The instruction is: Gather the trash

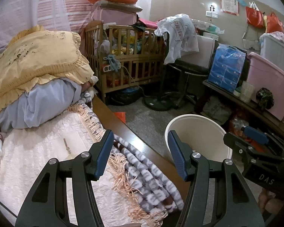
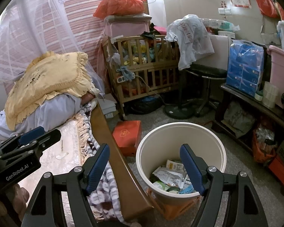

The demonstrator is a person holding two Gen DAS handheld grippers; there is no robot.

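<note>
Upright white bin [image 2: 181,140], mouth upward, wrappers [image 2: 170,177] inside

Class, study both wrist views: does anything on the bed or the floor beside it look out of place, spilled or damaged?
Yes. The yellow pillow heaped on the bedding is blotched with dark stains. A small white wrapper and a thin stick lie loose on the bedspread. An orange box sits on the floor beside the white bin.

My left gripper [image 1: 140,155] and right gripper [image 2: 144,168] are black frames with blue ribbed pads and silver screws. One body reads "GenRobot.AI" (the other "DAS"). My skin shows below them.
</note>
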